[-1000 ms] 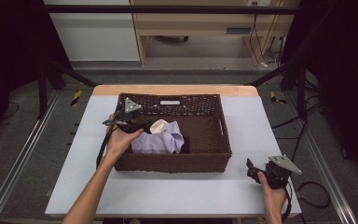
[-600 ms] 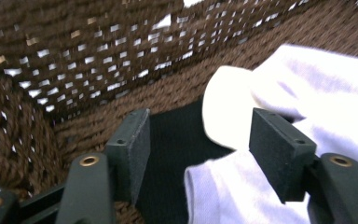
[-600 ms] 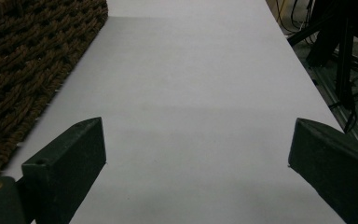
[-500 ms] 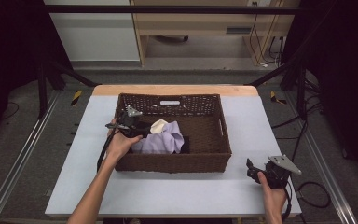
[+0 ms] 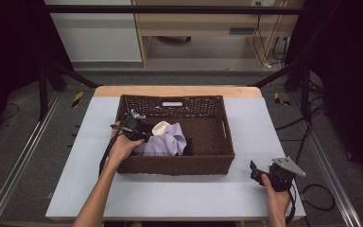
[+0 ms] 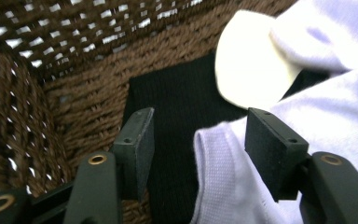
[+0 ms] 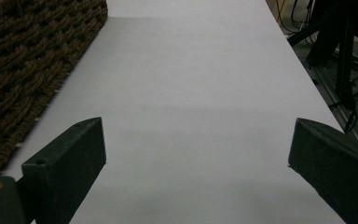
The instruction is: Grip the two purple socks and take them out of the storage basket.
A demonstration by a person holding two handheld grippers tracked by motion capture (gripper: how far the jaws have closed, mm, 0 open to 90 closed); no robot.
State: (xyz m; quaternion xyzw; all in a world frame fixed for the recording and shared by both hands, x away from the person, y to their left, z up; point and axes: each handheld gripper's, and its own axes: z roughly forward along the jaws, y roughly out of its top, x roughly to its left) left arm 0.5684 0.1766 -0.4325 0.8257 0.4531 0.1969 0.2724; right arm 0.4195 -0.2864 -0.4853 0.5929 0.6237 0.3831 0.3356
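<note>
A brown wicker basket [image 5: 227, 142] stands mid-table. Inside lie a lavender garment [image 5: 165, 142], a cream cloth [image 5: 160, 126] and a black cloth [image 5: 186, 147]. My left gripper [image 5: 144, 136] reaches into the basket's left side. In the left gripper view it stands open [image 6: 198, 140], jaws either side of the lavender garment's hem [image 6: 223, 177], over the black cloth [image 6: 177, 107], with the cream cloth [image 6: 251, 65] beyond. My right gripper [image 5: 255, 171] rests on the table at the front right, open [image 7: 196, 144], nothing between its jaws.
The basket's woven wall [image 7: 23, 60] lies to the left of the right gripper. The pale table top [image 5: 264, 118] ends close at the right, with cables [image 5: 319, 194] and black frame legs [image 5: 293, 71] beyond. A wooden shelf unit [image 5: 208, 28] stands behind the table.
The left gripper has moved lower and nearer inside the basket, toward the lavender garment's left edge. The right gripper has not moved.
</note>
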